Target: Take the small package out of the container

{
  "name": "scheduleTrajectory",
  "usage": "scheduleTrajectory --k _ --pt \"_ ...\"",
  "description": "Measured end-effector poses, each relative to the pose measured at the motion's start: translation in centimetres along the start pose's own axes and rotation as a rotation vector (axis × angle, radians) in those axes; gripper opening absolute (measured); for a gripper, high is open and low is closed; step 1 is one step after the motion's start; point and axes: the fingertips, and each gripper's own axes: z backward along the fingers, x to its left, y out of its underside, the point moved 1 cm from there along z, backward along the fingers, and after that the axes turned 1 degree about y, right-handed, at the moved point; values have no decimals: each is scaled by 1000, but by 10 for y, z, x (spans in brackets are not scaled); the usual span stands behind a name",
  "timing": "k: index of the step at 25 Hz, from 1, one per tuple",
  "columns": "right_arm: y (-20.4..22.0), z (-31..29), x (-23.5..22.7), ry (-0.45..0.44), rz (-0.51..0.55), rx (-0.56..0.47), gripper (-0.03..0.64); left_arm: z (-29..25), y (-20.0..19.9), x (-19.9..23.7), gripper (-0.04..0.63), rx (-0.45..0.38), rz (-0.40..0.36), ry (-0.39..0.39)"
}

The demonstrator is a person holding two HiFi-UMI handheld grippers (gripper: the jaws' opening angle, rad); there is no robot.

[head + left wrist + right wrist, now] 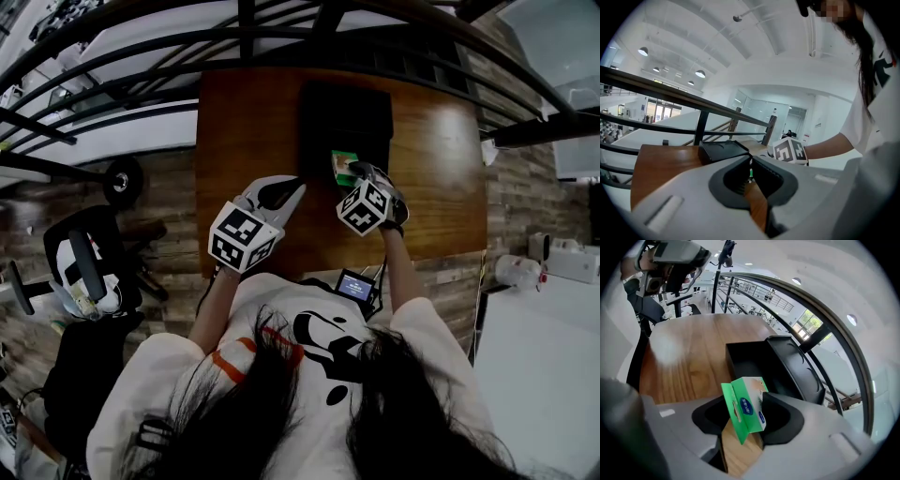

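Note:
A small green and white package (749,409) sits upright between the jaws of my right gripper (744,402), which is shut on it. In the head view the package (341,166) hangs just past the near rim of the black container (345,117), over the wooden table (246,122). The container (754,363) stands open, its lid (797,365) leaning at its far side, and its inside looks dark. My left gripper (296,189) hovers over the table left of the container, with its jaws shut on nothing (750,162). The container (723,151) lies ahead of it.
A black metal railing (281,37) curves beyond the table's far edge. A black chair or machine (89,272) stands on the floor at the left, white equipment (553,258) at the right. A small screen (356,286) hangs at the person's chest.

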Motion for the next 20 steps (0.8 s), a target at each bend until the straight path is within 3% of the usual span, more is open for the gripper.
scheduleTrajectory --k 10,20 --pt "-7 47 -11 93 -121 -100 131 -2 0 -17 0 13 -14 16" --pt "-1 97 6 115 -187 -190 123 -2 9 -41 0 25 -19 14"
